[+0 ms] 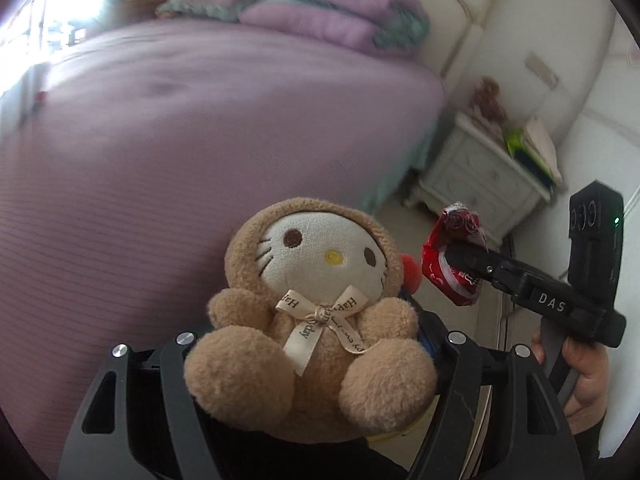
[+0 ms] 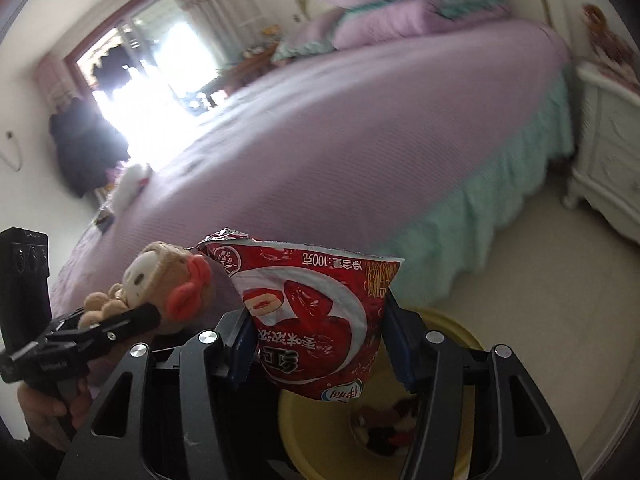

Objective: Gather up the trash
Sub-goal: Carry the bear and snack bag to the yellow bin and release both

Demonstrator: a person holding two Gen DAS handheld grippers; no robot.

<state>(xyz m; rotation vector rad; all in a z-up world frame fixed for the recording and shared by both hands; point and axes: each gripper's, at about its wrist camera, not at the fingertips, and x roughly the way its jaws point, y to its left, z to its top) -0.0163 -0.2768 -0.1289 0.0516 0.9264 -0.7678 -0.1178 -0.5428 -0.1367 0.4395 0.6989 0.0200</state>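
Note:
A tan plush toy (image 1: 316, 280) with a white cat face and a ribbon bow sits between the fingers of my left gripper (image 1: 316, 340), which is shut on it. My right gripper (image 2: 316, 344) is shut on a red foil-lidded yogurt cup (image 2: 316, 312), held upside down between the blue pads (image 2: 240, 344). Directly below the cup is a yellow waste bin (image 2: 452, 324) with some scraps inside. In the left wrist view the right gripper (image 1: 456, 256) with the red cup (image 1: 460, 224) is just right of the plush. The right wrist view has the left gripper (image 2: 136, 320) and plush (image 2: 160, 276) at lower left.
A large bed (image 1: 200, 140) with a purple cover, teal skirt and stacked pillows fills the space ahead. A white nightstand (image 1: 472, 176) stands beside it against the wall. Pale floor (image 2: 520, 260) lies between the bed and the bin. A bright window (image 2: 160, 60) is at the far left.

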